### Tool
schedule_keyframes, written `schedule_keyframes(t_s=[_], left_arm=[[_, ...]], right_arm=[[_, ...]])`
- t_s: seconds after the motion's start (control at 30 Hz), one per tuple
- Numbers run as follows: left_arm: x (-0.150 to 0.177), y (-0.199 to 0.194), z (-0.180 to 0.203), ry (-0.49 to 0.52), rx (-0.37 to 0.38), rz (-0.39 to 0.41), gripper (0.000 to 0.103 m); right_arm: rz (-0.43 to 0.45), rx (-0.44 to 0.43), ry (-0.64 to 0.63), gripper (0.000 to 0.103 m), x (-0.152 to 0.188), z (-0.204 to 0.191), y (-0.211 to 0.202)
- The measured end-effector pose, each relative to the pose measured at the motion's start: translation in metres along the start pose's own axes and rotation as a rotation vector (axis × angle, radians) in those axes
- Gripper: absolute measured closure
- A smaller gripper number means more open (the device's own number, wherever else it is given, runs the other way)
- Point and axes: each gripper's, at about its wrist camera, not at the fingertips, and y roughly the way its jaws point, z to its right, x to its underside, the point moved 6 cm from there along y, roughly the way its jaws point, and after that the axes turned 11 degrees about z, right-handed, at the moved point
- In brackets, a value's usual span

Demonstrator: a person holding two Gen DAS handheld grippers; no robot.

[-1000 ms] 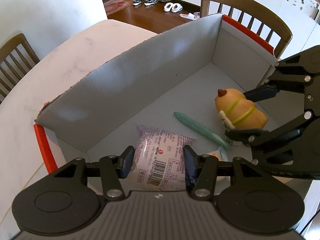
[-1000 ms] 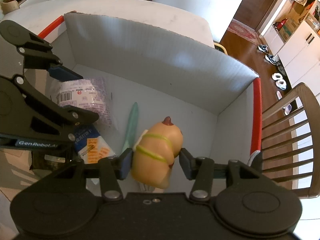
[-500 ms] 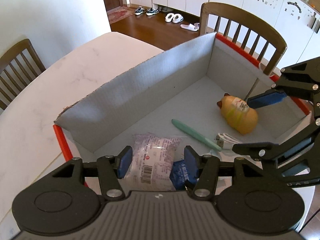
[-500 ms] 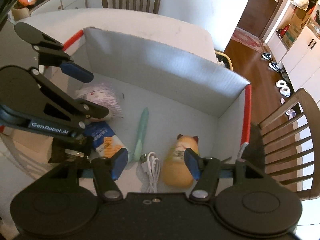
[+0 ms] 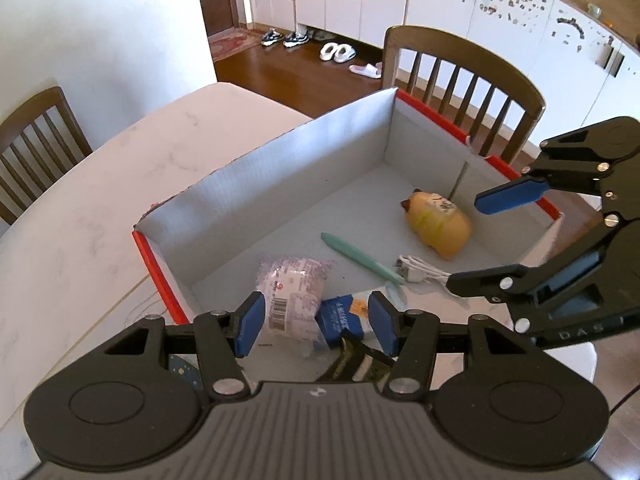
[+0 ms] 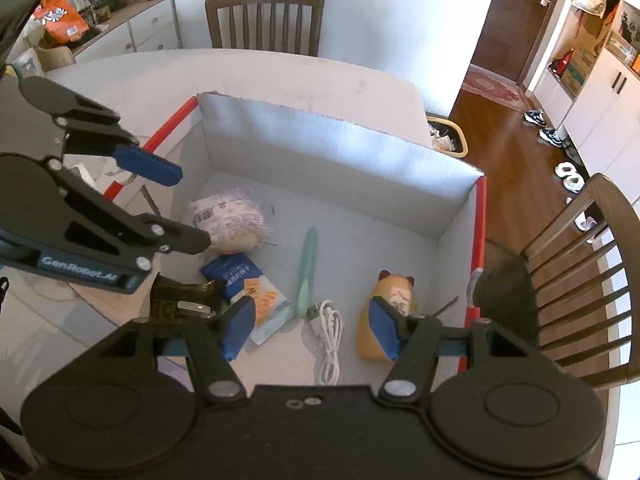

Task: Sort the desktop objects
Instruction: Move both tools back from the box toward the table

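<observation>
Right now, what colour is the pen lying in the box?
Pale mint green. The pen shows best in the right wrist view, lying on the box floor.

Left gripper point(image 5: 316, 328): earlier closed round the snack packet point(image 5: 294, 292); now raised above the box point(image 5: 280, 168), jaws apart, nothing between them. Packet lies loose on the box floor.

Right gripper point(image 6: 312, 328): earlier around the yellow toy point(image 6: 394, 292); now lifted clear with wider jaws. Toy lies released near the right wall.

White cable point(image 6: 328, 336): newly in view beside the green pen point(image 6: 308, 268).
</observation>
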Motion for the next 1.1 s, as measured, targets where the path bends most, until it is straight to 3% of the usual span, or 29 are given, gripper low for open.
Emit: schedule_keyframes(t_s=[0.17,0.23,0.33,0.4,0.63,1.1], left_arm=[[0.005,-0.018,0.000,-0.001,0.011,0.020,0.047],[0.007,-0.023,-0.001,-0.003,0.018,0.028,0.032],[0.009,-0.030,0.000,0.001,0.033,0.040,0.027],[0.011,-0.034,0.002,0.007,0.041,0.049,0.020],[0.015,-0.053,0.002,0.017,0.065,0.082,0.018],[0.026,-0.098,-0.009,0.015,0.095,0.147,0.018]], right_arm=[[0.012,-0.004,0.017,0.037,0.002,-0.006,-0.009],[0.021,-0.006,0.025,0.032,0.003,-0.007,-0.013],[0.037,-0.007,0.042,0.030,0.003,-0.010,-0.021],[0.049,-0.014,0.055,0.027,0.003,-0.011,-0.026],[0.080,-0.023,0.078,0.012,0.004,-0.022,-0.042],[0.133,0.023,0.162,0.010,0.010,-0.044,-0.073]])
